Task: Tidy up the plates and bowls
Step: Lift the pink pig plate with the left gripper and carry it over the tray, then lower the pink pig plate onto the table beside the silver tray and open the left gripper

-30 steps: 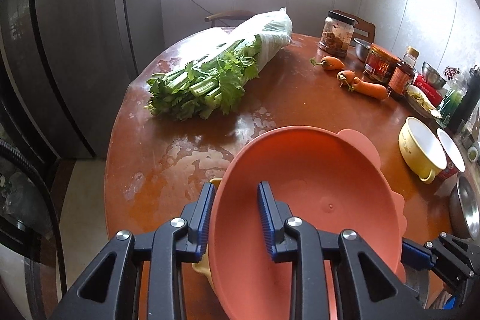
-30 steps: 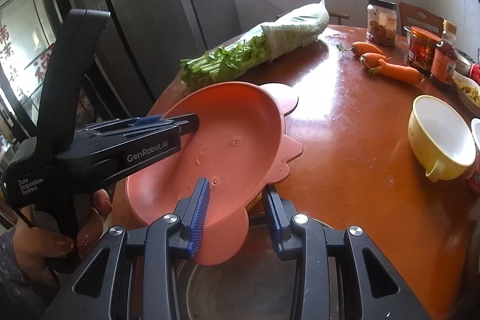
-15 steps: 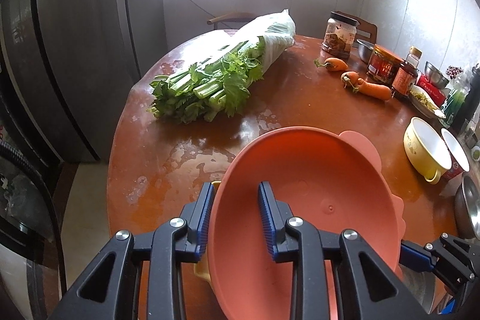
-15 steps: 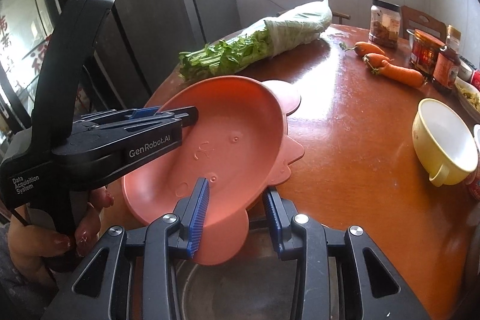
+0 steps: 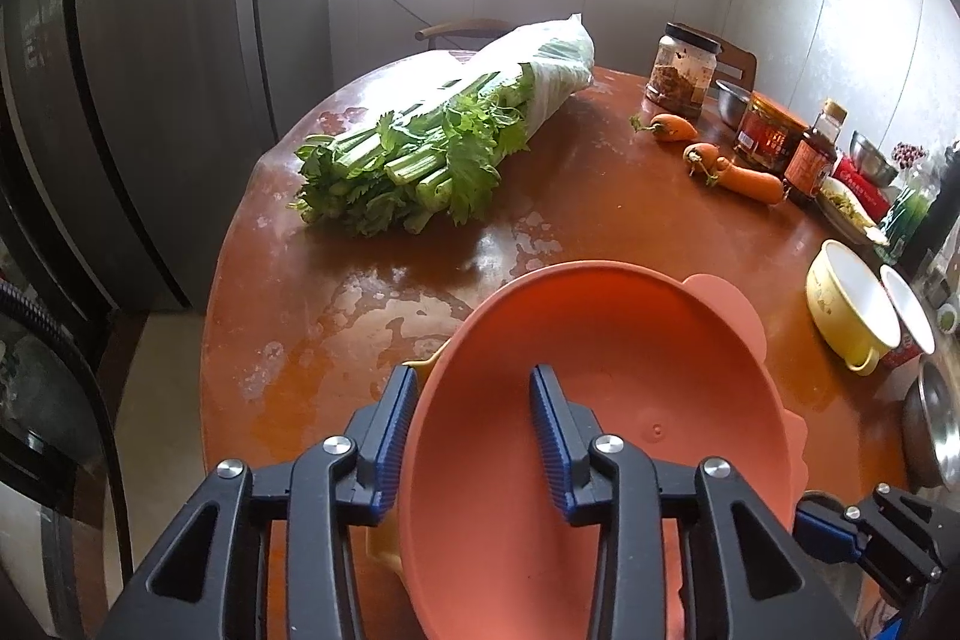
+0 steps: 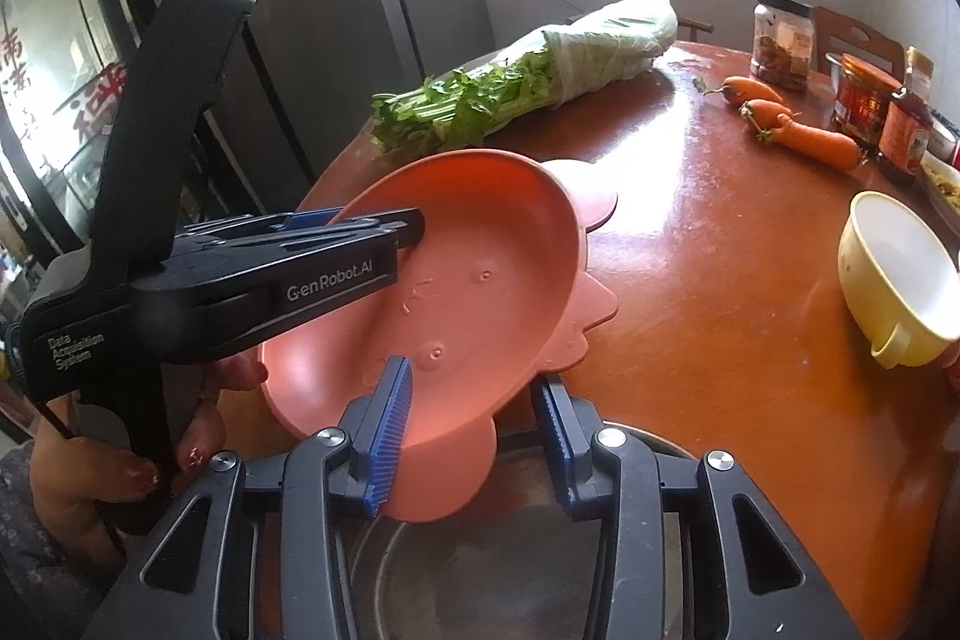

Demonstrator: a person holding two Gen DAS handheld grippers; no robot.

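While released: orange plate [image 5: 630,400] light, stiff, slick; take its rim.
Left hand-held gripper [image 5: 474,436]: opening, straddling rim.
Right hand-held gripper [image 6: 474,436]: likewise.

Both wrist views close, angled down, sharing pink bowl [image 5: 600,400] and table [image 6: 720,280]

Left gripper [image 5: 474,436] at 6 o'clock, jaws opening, straddling the near rim of the orange bowl [image 5: 636,388]; pads look just clear of it. Celery [image 5: 432,154] at 11, carrots [image 5: 729,169] at 1, yellow bowl [image 5: 849,307] at 3.
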